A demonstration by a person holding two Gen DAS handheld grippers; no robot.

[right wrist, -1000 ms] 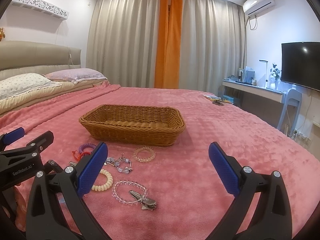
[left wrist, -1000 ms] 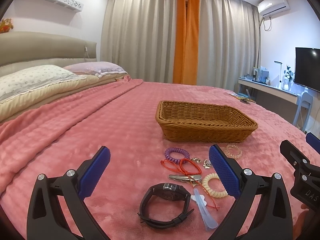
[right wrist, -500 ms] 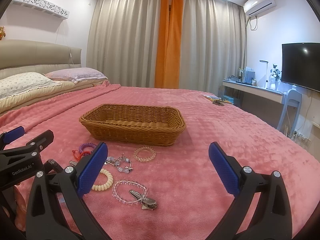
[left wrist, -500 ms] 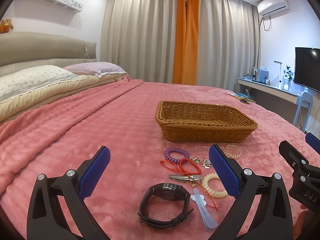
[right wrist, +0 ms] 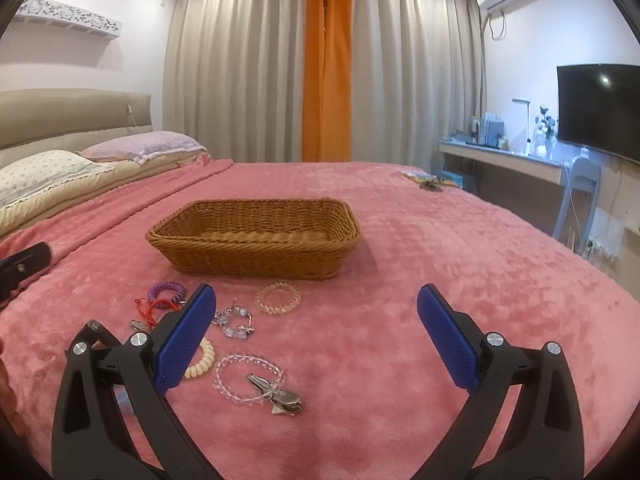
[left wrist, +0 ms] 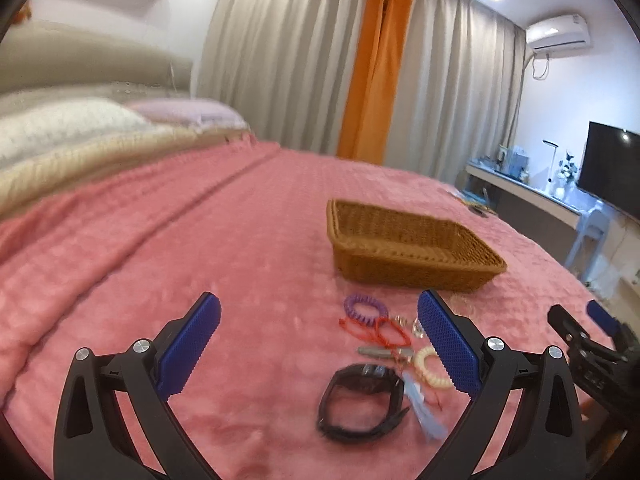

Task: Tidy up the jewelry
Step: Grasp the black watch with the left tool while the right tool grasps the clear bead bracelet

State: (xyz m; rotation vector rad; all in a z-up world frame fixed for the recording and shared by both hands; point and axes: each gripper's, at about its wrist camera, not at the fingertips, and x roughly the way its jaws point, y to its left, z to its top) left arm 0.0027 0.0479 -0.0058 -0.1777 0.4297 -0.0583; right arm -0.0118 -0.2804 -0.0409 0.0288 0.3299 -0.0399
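Observation:
A brown wicker basket (right wrist: 256, 236) stands on the pink bedspread (right wrist: 460, 280); it also shows in the left wrist view (left wrist: 408, 252). In front of it lie jewelry pieces: a black watch (left wrist: 362, 402), a purple coil tie (left wrist: 365, 306), red cords (left wrist: 380, 328), a cream coil tie (left wrist: 430, 366), a pink bead bracelet (right wrist: 279, 298), a clear bead bracelet (right wrist: 248, 376) and a silver clip (right wrist: 278, 398). My left gripper (left wrist: 318, 344) is open and empty, left of the pile. My right gripper (right wrist: 316, 340) is open and empty above the bed.
Pillows (right wrist: 52, 172) and a headboard (right wrist: 72, 120) lie at the left. A desk (right wrist: 508, 160), a chair (right wrist: 580, 196) and a TV (right wrist: 600, 108) stand at the right. Curtains (right wrist: 320, 68) hang behind the bed.
My left gripper has swung left and tilted, so the basket and pile shifted right and the view blurred. My right gripper has moved forward toward the basket.

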